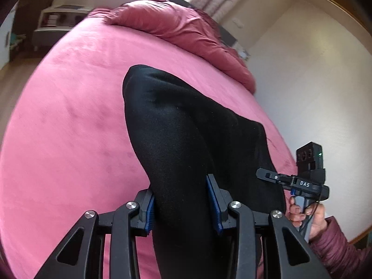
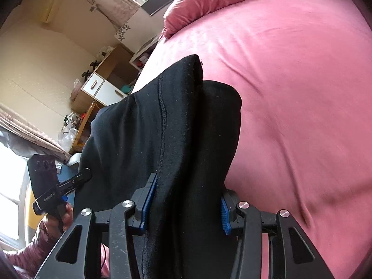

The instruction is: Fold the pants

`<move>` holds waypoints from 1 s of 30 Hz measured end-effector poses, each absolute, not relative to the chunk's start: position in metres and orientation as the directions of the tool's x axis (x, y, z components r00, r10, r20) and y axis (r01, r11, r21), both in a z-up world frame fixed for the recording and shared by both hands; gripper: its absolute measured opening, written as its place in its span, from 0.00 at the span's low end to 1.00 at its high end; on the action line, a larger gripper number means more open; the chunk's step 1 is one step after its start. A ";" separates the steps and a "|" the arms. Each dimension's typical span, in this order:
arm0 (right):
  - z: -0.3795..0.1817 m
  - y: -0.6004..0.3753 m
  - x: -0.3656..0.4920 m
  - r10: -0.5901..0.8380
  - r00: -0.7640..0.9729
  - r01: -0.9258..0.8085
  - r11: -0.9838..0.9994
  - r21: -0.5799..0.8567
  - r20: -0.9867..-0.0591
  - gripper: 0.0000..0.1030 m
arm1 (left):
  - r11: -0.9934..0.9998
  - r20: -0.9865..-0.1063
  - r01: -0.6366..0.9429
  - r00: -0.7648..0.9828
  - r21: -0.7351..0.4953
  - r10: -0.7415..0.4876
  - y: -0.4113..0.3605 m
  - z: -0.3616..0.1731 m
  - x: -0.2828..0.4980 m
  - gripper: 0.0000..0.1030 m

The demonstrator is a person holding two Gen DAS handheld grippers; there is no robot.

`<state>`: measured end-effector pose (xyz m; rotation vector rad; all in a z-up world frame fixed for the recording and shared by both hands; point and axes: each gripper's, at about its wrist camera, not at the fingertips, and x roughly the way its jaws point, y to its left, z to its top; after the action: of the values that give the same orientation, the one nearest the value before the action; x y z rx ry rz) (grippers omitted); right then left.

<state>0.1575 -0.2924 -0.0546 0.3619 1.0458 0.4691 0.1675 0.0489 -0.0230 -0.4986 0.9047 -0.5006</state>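
Black pants point(image 1: 186, 139) bunched and lifted over pink bed sheet point(image 1: 69, 116), fabric draping forward from both claws. Left gripper point(image 1: 183, 200) clamped on thick fold, blue pads point(image 1: 215, 200) pressing cloth either side. Right gripper point(image 2: 186, 207) likewise gripping seamed edge of pants (stitching visible along fold). Crumpled darker pink duvet point(image 1: 186, 30) at far end of bed. Hand point(image 1: 309, 216) in quilted sleeve holds right tool.
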 end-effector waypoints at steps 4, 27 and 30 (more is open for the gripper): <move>-0.070 -0.261 0.208 0.518 0.389 -0.205 0.855 0.477 -0.762 0.45 | 0.832 -0.682 0.118 0.516 -0.543 -0.518 0.067 -0.044 0.207 0.42; -0.027 -0.227 0.139 0.197 0.594 -0.145 0.980 0.137 -0.780 0.76 | 0.955 -0.737 -0.136 0.668 -0.264 -0.108 0.054 -0.014 0.103 0.68; -0.023 -0.215 0.114 0.174 0.614 -0.143 0.984 0.108 -0.770 0.76 | 0.964 -0.727 -0.138 0.683 -0.225 -0.072 0.047 -0.005 0.082 0.68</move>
<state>0.1144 -0.2151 -0.0228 0.0366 0.8909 0.1827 0.0819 0.0468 -0.0053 -0.2729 0.8210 0.0378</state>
